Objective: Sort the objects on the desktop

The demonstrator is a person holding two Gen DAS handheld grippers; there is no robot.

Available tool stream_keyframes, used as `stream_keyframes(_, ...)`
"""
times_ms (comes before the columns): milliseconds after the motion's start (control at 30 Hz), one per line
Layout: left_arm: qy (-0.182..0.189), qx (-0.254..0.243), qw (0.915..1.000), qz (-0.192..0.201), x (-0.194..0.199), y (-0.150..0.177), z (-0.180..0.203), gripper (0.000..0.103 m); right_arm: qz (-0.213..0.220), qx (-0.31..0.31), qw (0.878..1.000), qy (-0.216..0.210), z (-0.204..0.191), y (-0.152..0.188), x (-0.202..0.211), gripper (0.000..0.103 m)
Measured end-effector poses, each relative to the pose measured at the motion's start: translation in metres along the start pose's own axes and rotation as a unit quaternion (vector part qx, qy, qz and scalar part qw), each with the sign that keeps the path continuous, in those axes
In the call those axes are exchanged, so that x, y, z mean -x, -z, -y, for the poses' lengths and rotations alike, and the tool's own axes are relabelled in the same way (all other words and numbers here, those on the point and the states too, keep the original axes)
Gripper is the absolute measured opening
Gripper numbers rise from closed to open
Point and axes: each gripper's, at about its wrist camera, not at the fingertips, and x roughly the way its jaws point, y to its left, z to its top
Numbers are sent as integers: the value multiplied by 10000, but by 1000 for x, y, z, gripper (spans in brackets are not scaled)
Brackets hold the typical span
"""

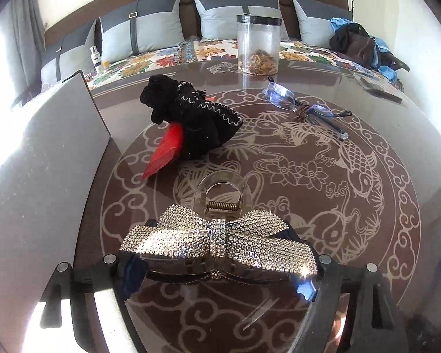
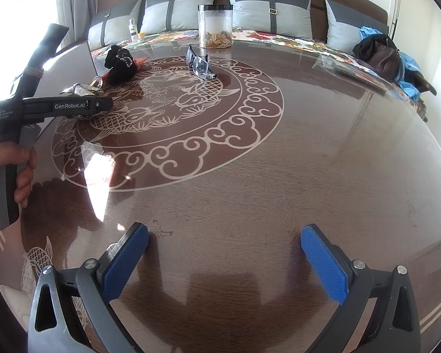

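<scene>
A rhinestone bow hair clip (image 1: pixel 220 238) with a clear claw and spring lies crosswise between the fingers of my left gripper (image 1: pixel 217 264). The blue pads press on the bow's two ends, low over the glass table (image 1: pixel 323 194). In the right wrist view the left gripper (image 2: pixel 103 104) covers most of the clip (image 2: pixel 79 89), and a hand (image 2: pixel 3 170) holds its handle. My right gripper (image 2: pixel 225 235) stands open near the table's front edge with nothing between its pads. A black stitched fabric piece (image 1: pixel 191 117) lies on a red packet (image 1: pixel 161 153), and clear glasses (image 1: pixel 305 108) lie beyond.
A lidded clear jar (image 1: pixel 258 47) with brownish contents stands at the table's far edge. A pale flat board (image 1: pixel 44 161) leans at the left. Behind the table are a sofa with grey cushions (image 1: pixel 144 26), a small bottle (image 1: pixel 96 58) and a dark bag (image 1: pixel 358 44).
</scene>
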Motion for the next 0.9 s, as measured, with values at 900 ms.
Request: stream_keyframes(900, -30, 541, 9980, -319, 36, 59, 2, 103, 1, 0, 10000, 0, 0, 0, 0, 103)
